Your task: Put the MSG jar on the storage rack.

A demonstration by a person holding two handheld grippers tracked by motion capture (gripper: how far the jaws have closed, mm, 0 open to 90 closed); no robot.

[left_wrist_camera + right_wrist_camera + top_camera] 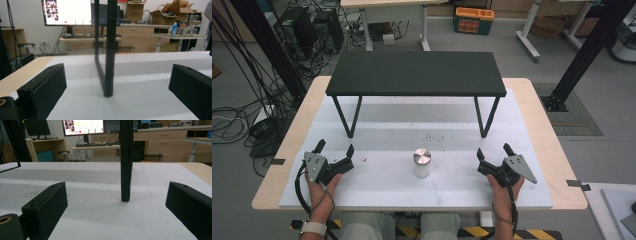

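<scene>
The left gripper [335, 148] rests on the white mat [382, 185] with its jaws spread and nothing between them. Straight ahead of it, seen in the left gripper view, stands the left leg [109, 62] of the black shelf [417, 73], well apart from the tips. To its right, about midway between the two tools and level with them, stands a small white jar [422, 163] with a metal lid, upright and untouched. Further right, the right gripper [494, 149] also lies on the mat, jaws wide and empty, facing the shelf's right leg [125, 165].

The jar looks narrow and top-heavy under that lid, so a sideways approach from either tool could knock it over before the pads meet; a pinch on the smooth lid alone might slip. If it is lifted toward the shelf, the legs and the board's front edge are things to clip.

The mat is scuffed, with faint marks ahead of the jar, and lies on a pale wooden table [542, 107]. Beyond are a grey floor, tangled cables [242, 100], an orange-lidded crate [473, 20], desks and what seems to be a lit monitor [67, 12].
</scene>
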